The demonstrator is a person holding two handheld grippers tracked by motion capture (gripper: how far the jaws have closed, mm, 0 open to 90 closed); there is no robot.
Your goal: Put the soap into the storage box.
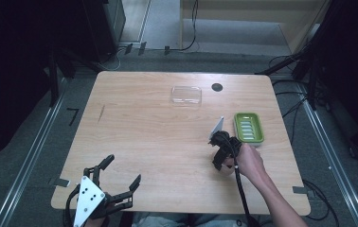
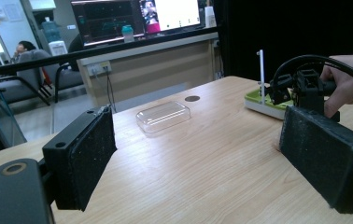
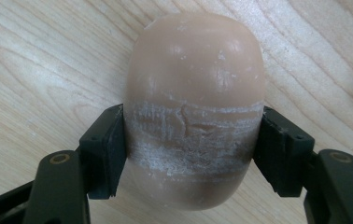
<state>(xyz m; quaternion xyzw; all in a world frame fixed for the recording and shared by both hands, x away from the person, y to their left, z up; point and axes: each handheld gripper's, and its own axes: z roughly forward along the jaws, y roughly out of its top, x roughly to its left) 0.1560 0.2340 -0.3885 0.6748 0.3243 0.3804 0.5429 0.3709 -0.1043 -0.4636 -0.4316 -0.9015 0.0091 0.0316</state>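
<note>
Your right gripper (image 3: pixel 191 154) is clamped on a tan, rounded bar of soap (image 3: pixel 194 93), one jaw pressed against each long side. The soap has a whitish scuffed band and a small crack right across the middle, level with where the jaws bite. Behind it is just the light wood of the table (image 3: pixel 34 60); can't tell from that close view whether the bar is resting on the wood or held just off it.

From the high view, your right hand (image 1: pixel 250 161) has that gripper (image 1: pixel 222 153) out toward the right side of the table (image 1: pixel 144 142), about midway between the near and far edges. The green soap dish (image 1: pixel 249 126) with its ribbed insert sits just beside it, close to the right edge. A clear plastic lid (image 1: pixel 186 95) lies well apart from both, near the middle of the far edge, with a small dark round hole (image 1: pixel 217 87) in the tabletop next to it.

Your left gripper (image 1: pixel 118 179) hangs over the near left corner, jaws spread wide with nothing between them. Its own view shows the same: black padded jaws far apart, the clear lid (image 2: pixel 163 115) out ahead and the green dish (image 2: pixel 263 100) off to the side by your other hand (image 2: pixel 347 79).
</note>
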